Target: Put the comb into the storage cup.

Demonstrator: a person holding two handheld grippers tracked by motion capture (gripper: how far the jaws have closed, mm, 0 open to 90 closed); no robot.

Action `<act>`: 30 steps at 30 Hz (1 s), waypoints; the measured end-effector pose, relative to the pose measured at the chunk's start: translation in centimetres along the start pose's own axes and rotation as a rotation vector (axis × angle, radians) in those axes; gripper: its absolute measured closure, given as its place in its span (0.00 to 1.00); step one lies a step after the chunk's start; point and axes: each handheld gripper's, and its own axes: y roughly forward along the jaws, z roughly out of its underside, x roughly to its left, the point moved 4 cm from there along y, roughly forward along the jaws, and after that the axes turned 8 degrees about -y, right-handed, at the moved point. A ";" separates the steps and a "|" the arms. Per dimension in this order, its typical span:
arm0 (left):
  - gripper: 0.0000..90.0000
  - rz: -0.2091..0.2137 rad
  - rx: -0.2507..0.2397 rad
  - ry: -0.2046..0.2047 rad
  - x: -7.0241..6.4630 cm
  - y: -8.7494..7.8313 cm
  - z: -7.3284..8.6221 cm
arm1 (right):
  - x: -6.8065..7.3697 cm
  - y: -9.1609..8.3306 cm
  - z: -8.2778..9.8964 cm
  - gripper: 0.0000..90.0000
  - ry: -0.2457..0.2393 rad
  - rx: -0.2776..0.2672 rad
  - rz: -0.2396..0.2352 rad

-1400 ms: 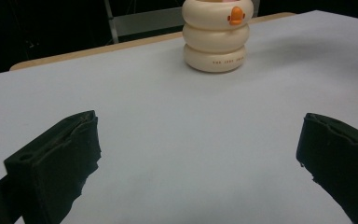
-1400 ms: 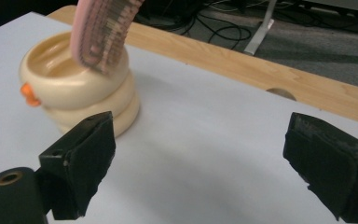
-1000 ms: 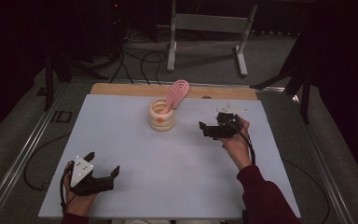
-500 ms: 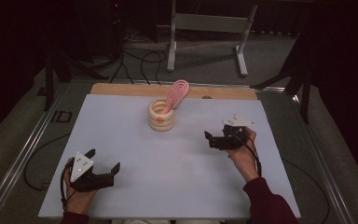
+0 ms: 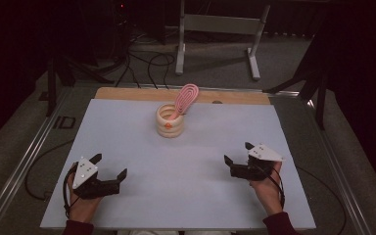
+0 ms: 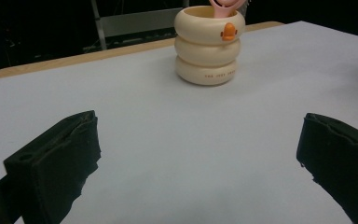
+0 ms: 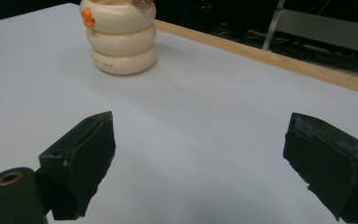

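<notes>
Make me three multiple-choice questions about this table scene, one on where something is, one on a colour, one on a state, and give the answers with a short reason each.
1. Where does the cream ringed holder with an orange beak stand?
A. at the far middle of the white table
B. at the near left corner
C. on the floor

2. What colour is the looped plastic utensil that stands in the holder?
A. green
B. pink
C. black

3. How are the left gripper and the right gripper?
A. both shut on the utensil
B. one open, one shut
C. both open, holding nothing

Answers
1 A: the high view shows it far from both hands, near the wooden strip.
2 B: its loops are pink above the rim.
3 C: each gripper view shows the two black jaws wide apart over bare table.
</notes>
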 end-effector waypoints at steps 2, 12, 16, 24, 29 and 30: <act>0.00 0.002 0.005 0.005 0.0 0.1 0.0 | 0.1 -0.5 0.5 0.10 0.006 -0.008 0.001; 0.00 0.003 -0.010 0.000 0.4 0.1 0.0 | 0.5 -1.9 2.4 0.10 0.021 -0.041 0.011; 0.00 0.003 -0.009 -0.001 0.6 0.0 0.2 | 0.5 -2.4 2.6 0.10 0.034 -0.060 0.005; 0.00 -0.002 -0.018 -0.005 0.7 -0.2 0.3 | 0.3 -3.5 3.3 0.10 0.052 -0.090 0.006; 0.00 -0.016 -0.019 -0.006 0.9 -0.3 0.5 | 0.3 -4.0 3.8 0.10 0.041 -0.081 0.015; 0.00 -0.018 -0.019 -0.006 1.0 -0.3 0.5 | 0.2 -4.0 3.9 0.10 0.048 -0.077 0.013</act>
